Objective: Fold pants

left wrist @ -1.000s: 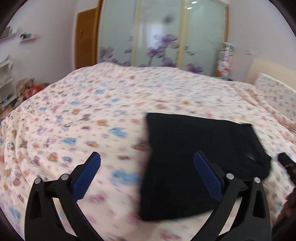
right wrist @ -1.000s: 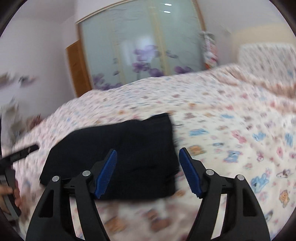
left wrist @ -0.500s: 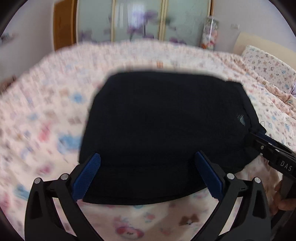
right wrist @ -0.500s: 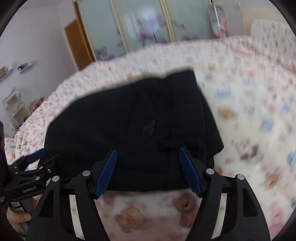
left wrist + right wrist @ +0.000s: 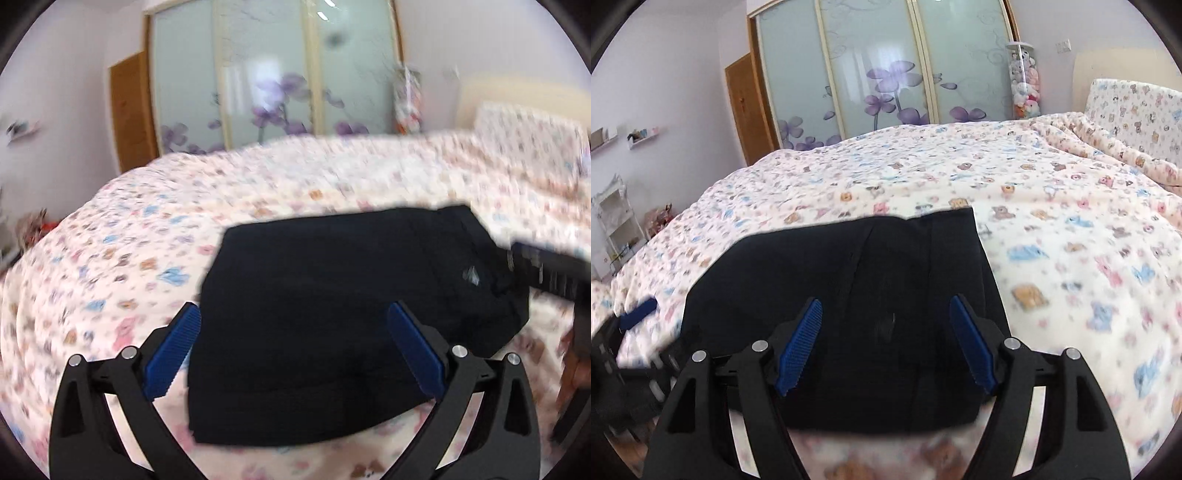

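Pants [image 5: 343, 314] are lying flat on the bed [image 5: 129, 258], already folded down into a compact dark rectangle, sitting near the front edge of the bedspread and roughly in the middle along that edge. Fabric is black, so most of the creases are hard to read, but the right wrist view shows a couple of seams running front to back and a small pale mark on the top layer.

Left gripper [image 5: 293, 345] hangs just over the near left part of the pants with its blue pads spread wide, nothing pinched between them. One pad sits over the left edge of the cloth, the other over the dark fabric further in. Whether the tips actually touch the cloth I can't tell, the view is pretty blurred.

Right gripper [image 5: 886, 345] is over the near right part of the pants, also spread apart, blue pads clear of each other with only flat fabric showing between them. No grip on anything.

Each gripper pokes into the other's view at the side edge.

Behind the bed there's a sliding wardrobe [image 5: 882, 70] with frosted panels and purple flowers, a wooden door [image 5: 750, 110] to its left, and a tall clear tube of plush toys [image 5: 1027, 86] near the far right corner of the bed.
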